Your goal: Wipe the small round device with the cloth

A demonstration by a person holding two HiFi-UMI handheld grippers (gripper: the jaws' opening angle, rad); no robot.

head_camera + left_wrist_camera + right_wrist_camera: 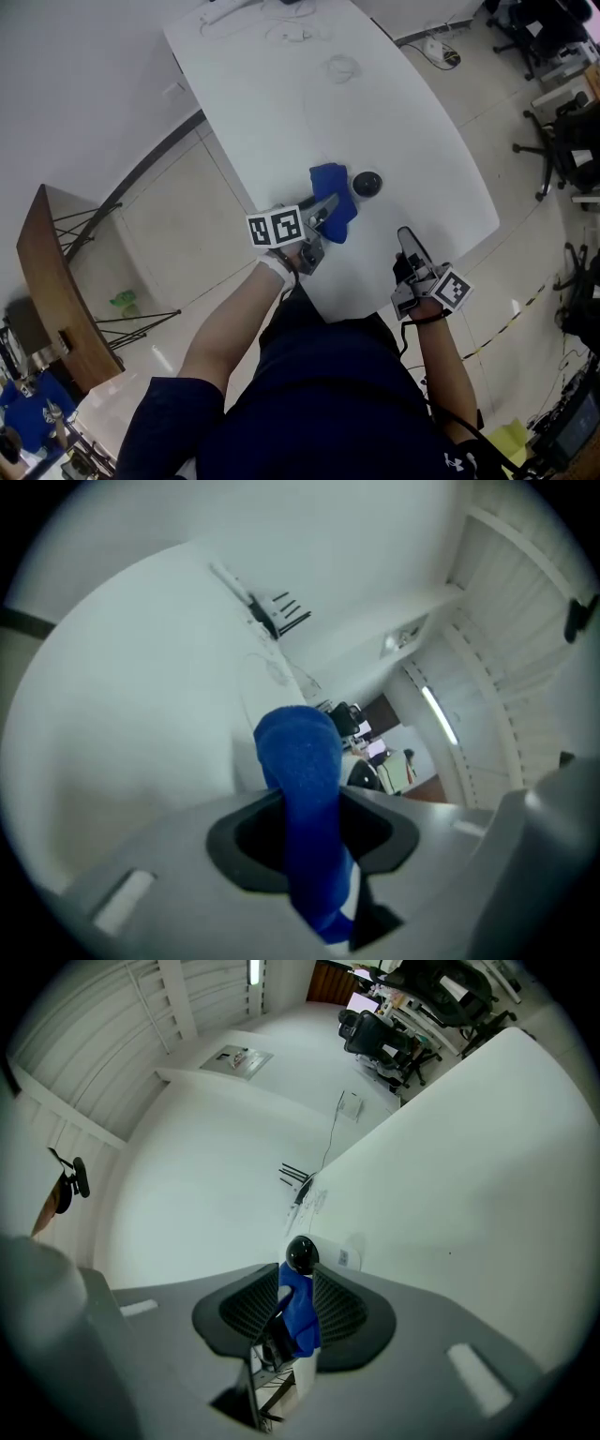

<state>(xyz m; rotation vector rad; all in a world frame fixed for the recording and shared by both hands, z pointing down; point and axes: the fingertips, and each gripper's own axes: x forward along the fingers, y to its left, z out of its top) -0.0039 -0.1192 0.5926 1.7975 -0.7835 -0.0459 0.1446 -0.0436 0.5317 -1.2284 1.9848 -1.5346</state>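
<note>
A small round device (366,183) with a black dome stands on the white table (281,103), near its front end. Just left of it hangs a blue cloth (334,201), pinched in my left gripper (328,210), whose jaws are shut on it. In the left gripper view the cloth (305,789) runs up between the jaws of the left gripper (314,841). My right gripper (405,238) hovers over the table's front right edge, apart from the device. Its jaws stand a narrow gap apart with nothing between them. In the right gripper view the right gripper (298,1290) looks toward the device (302,1254) and the cloth (300,1314).
Cables and small items (272,23) lie at the far end of the table. A wooden stand (47,281) is on the floor to the left, and office chairs (562,141) are to the right. The table's front edge is close to the person's body.
</note>
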